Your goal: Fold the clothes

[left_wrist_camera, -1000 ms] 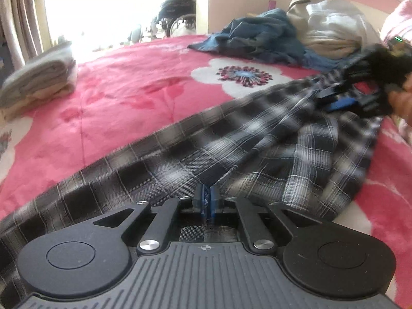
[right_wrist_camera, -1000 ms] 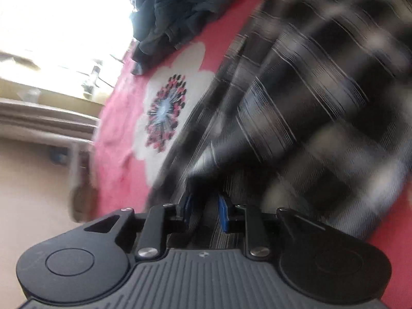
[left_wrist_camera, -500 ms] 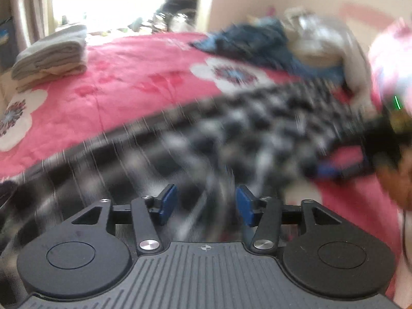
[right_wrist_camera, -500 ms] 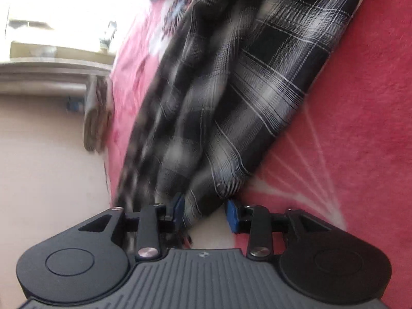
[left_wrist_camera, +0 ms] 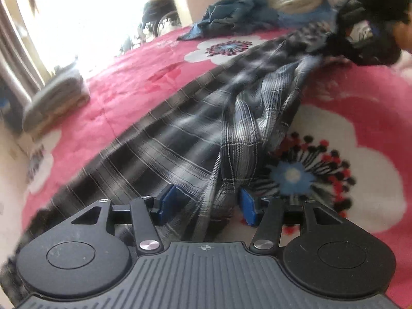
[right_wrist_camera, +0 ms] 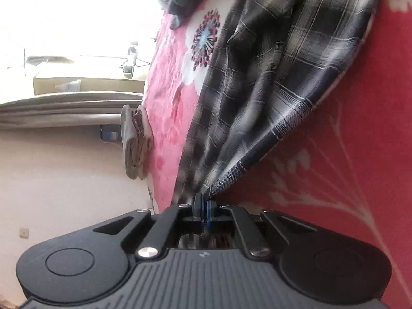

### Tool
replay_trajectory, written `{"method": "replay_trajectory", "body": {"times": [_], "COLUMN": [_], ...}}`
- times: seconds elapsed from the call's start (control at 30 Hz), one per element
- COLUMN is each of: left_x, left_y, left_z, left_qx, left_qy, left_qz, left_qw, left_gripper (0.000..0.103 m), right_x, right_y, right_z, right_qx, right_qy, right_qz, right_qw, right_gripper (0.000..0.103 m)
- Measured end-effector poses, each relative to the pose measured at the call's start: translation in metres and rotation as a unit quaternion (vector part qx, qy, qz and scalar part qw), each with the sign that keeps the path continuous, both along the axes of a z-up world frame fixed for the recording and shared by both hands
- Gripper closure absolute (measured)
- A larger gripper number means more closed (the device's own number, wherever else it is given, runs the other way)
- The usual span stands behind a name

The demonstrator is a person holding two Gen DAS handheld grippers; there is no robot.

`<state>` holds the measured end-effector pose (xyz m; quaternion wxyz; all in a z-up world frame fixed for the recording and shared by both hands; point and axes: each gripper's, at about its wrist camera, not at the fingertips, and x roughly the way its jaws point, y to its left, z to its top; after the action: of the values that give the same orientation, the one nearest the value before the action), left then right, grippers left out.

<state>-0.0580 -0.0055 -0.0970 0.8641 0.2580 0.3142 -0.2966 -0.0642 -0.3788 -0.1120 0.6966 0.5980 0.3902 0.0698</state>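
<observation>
Plaid shirt (right_wrist_camera: 270,82) (blurred) hides its hem inside right gripper (right_wrist_camera: 203,207).

The left gripper (left_wrist_camera: 207,203) points down at a slant, its 2 blue fingers (left_wrist_camera: 167,202) apart and closing. The right gripper (right_wrist_camera: 203,206) has its fingers pressed together, rolled sideways.

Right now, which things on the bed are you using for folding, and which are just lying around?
Part of the job:
- black-and-white plaid cloth garment
- left gripper, jaws closing around the garment
- right gripper, shut on its edge

Just lying about:
- crumpled blue clothes
- folded grey-beige stack
- pink flowered blanket
</observation>
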Motion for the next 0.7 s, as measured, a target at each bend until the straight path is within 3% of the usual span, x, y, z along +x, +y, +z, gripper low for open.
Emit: {"method": "replay_trajectory", "body": {"times": [0.03, 0.13, 0.23, 0.33, 0.37, 0.43, 0.5, 0.7], "left_x": [0.004, 0.030, 0.062, 0.094, 0.101, 0.110, 0.117, 0.117], "left_y": [0.002, 0.010, 0.021, 0.035, 0.040, 0.049, 0.057, 0.078], "left_z": [0.001, 0.007, 0.007, 0.001, -0.002, -0.004, -0.006, 0.006], "left_qx": [-0.001, -0.027, -0.054, -0.087, -0.099, -0.120, -0.142, -0.185], "left_qy": [-0.002, 0.010, 0.037, 0.081, 0.095, 0.114, 0.131, 0.147], "left_qz": [0.002, 0.037, 0.075, 0.116, 0.126, 0.141, 0.154, 0.184], "left_qw": [1.0000, 0.9989, 0.9951, 0.9862, 0.9825, 0.9762, 0.9690, 0.9542], "left_gripper": [0.064, 0.070, 0.071, 0.071, 0.071, 0.071, 0.071, 0.067], "right_x": [0.009, 0.039, 0.068, 0.083, 0.082, 0.071, 0.057, 0.033], "right_y": [0.001, 0.007, 0.010, 0.006, 0.007, 0.013, 0.020, 0.062], "right_z": [-0.001, -0.006, -0.020, -0.042, -0.048, -0.052, -0.046, -0.049], "right_qx": [0.005, 0.020, 0.043, 0.056, 0.063, 0.081, 0.074, 0.031], "right_qy": [-0.001, -0.008, -0.002, 0.031, 0.040, 0.038, 0.016, 0.033], "right_qz": [0.002, 0.006, -0.002, -0.023, -0.030, -0.036, -0.020, 0.077], "right_qw": [1.000, 1.000, 0.999, 0.998, 0.997, 0.995, 0.997, 0.996], "right_gripper": [0.100, 0.100, 0.100, 0.094, 0.092, 0.073, 0.061, 0.060]}}
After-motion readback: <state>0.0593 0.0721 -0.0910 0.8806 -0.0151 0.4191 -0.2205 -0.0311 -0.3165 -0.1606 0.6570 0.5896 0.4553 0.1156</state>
